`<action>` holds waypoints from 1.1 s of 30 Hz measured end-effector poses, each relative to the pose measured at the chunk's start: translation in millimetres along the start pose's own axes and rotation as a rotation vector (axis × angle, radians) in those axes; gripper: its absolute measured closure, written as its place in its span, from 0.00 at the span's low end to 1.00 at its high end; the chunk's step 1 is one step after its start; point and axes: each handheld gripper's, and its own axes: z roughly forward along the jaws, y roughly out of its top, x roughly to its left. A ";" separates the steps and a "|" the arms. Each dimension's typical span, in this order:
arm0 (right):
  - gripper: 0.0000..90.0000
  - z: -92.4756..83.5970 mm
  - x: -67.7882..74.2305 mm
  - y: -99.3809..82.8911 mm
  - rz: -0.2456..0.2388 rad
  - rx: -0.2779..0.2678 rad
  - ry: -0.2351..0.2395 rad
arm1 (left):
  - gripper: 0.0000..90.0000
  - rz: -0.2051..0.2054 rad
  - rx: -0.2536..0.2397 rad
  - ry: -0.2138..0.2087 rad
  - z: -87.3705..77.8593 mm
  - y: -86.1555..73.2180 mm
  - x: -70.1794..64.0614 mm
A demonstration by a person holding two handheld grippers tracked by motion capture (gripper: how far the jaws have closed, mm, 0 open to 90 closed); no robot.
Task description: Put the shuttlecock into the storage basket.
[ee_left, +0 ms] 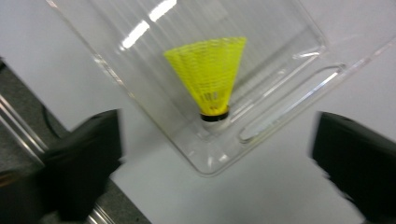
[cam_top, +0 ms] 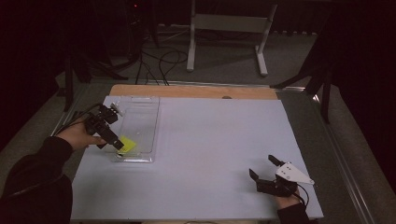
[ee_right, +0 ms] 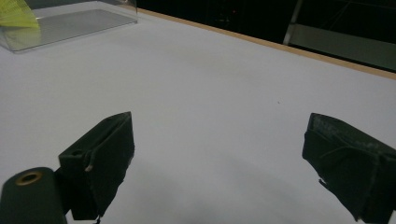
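Note:
A yellow mesh shuttlecock [cam_top: 127,144] with a black-banded cork lies in the near end of a clear plastic tray [cam_top: 140,116] at the table's left. My left gripper [cam_top: 116,142] hangs over that near corner, open. In the left gripper view the shuttlecock [ee_left: 209,74] sits beyond the wide-apart jaws, untouched, its cork toward the tray's corner [ee_left: 205,165]. Over the white tabletop at the front right my right gripper [cam_top: 264,168] is open and holds nothing. The right gripper view has the tray [ee_right: 70,23] and the shuttlecock [ee_right: 14,14] far off at the top left.
The white table top [cam_top: 210,140] spreads between the tray and the right gripper. A wooden strip [cam_top: 196,91] runs along its far edge. Beyond it stand a metal table frame [cam_top: 229,28] and floor cables [cam_top: 163,60]. A metal rail [cam_top: 345,177] borders the right side.

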 end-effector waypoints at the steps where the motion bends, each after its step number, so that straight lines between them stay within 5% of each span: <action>1: 0.10 0.0 -0.1 0.0 0.000 0.000 0.000 | 0.00 -0.001 -0.015 0.008 0.2 1.3 -2.0; 3: 0.10 0.0 -0.2 -0.2 0.000 0.001 -0.001 | 0.00 -0.027 -0.047 -0.007 0.1 4.4 -4.6; 5: 0.10 0.0 -0.4 -0.2 0.000 0.001 -0.001 | 0.00 -0.009 -0.097 -0.005 0.9 6.7 -9.4; 10: 0.10 0.2 -0.3 -0.3 0.000 0.002 -0.001 | 0.00 -0.026 -0.209 -0.080 1.9 13.0 -15.8; 16: 0.10 -0.4 -0.4 -0.4 0.000 0.002 -0.003 | 0.00 -0.008 -0.350 -0.070 1.4 16.9 -26.3; 25: 0.10 -0.8 -0.7 -0.3 0.000 0.000 -0.004 | 0.00 0.036 -0.479 -0.124 4.8 21.1 -42.4; 29: 0.10 -0.5 -0.3 -0.2 -0.001 0.001 -0.003 | 0.00 0.075 -0.549 -0.100 5.9 25.2 -50.8; 33: 0.10 -0.7 -0.7 -0.2 0.000 0.000 -0.004 | 0.00 0.090 -0.577 -0.171 11.0 31.3 -58.5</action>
